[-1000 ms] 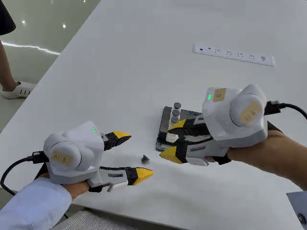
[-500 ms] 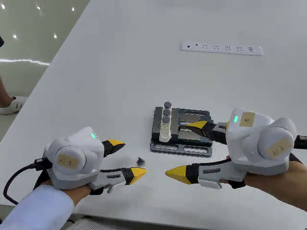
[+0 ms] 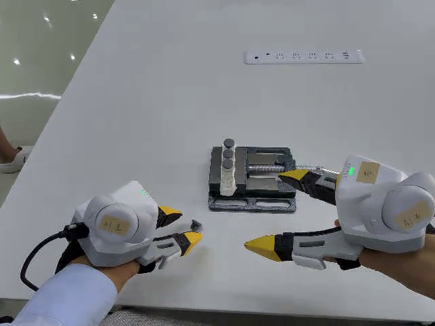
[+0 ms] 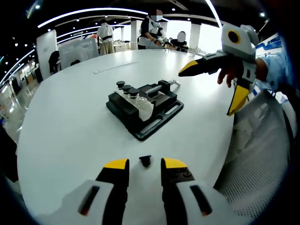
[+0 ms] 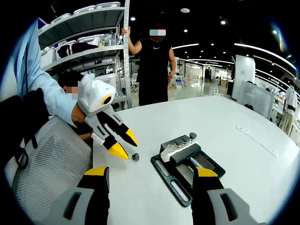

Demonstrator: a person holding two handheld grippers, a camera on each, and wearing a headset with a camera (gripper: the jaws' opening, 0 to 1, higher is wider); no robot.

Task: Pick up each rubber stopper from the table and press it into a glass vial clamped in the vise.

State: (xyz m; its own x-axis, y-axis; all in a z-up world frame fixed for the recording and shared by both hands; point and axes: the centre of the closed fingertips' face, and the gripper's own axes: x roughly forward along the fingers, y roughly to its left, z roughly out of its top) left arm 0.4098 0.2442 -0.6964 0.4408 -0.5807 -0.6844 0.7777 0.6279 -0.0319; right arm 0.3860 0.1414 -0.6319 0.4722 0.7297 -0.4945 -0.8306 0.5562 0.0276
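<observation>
Standing upright in vise (image 3: 253,202): 3 stoppered vials (image 3: 228,168); loose stopper (image 3: 196,223) on table.

R gripper (image 3: 268,209) off vise (image 3: 253,202); L gripper (image 3: 189,225) jaws narrowed by stopper (image 3: 196,223).

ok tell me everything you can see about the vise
Small dark metal vise lying flat on the white table. A threaded screw runs along it toward one end. Its jaws clamp three clear glass vials upright in a row, each topped by a dark stopper. Nothing else touches it.
</observation>
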